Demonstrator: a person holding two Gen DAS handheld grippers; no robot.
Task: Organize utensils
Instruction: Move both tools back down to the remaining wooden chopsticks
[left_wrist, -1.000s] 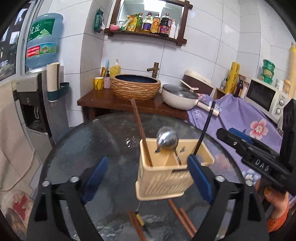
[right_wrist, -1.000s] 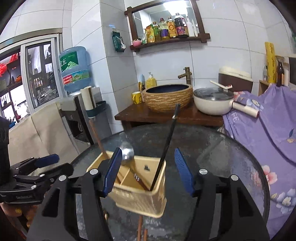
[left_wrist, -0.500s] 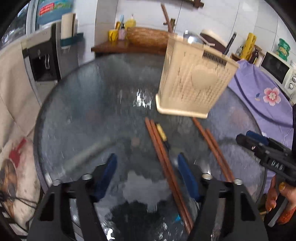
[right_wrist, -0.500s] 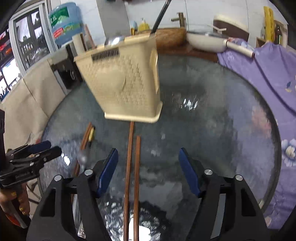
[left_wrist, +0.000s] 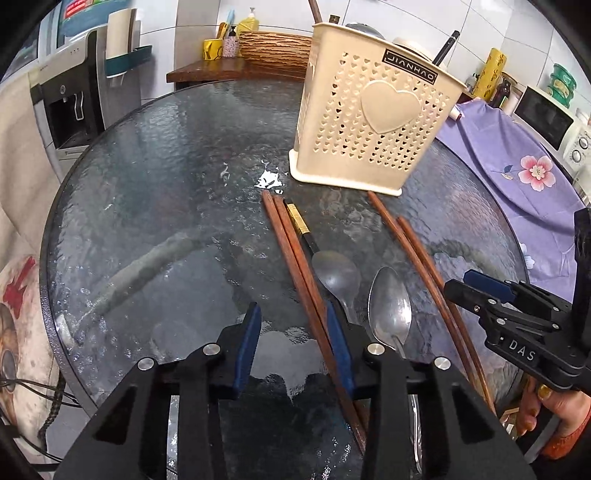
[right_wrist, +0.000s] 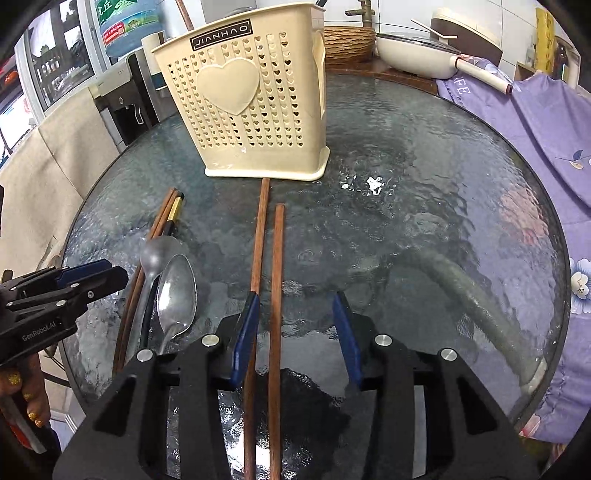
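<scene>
Utensils lie loose on the round glass table (left_wrist: 155, 155), in front of the cream perforated holder (left_wrist: 373, 122) that stands upright near the far side and already has a few handles sticking out of its top. That holder is where everything on the glass has to end up.

Going down in size: the left gripper (left_wrist: 291, 350) and the right gripper (right_wrist: 293, 339) both sit low over the near edge of the table, tilted down. Each has just been narrowing its jaws, but neither is clamped yet. In the right wrist view, one brown chopstick of the right-hand pair (right_wrist: 276, 280) runs up between the blue pads, while its partner lies against or under the left pad. In the left wrist view, the left-hand brown pair (left_wrist: 295, 251) passes just inside or under the right pad; I cannot tell whether it touches.

Between the two pairs lie two metal spoons (left_wrist: 389, 306), bowls side by side, and a black chopstick with a gold band (left_wrist: 299, 221) beside the left pair.

To do this step well, I judge each gripper should shift sideways so both sticks of its pair sit between the pads before closing. Thin sticks flat on slick glass will likely skid or scissor apart, so the pads should come right down to the surface and close slowly.
</scene>
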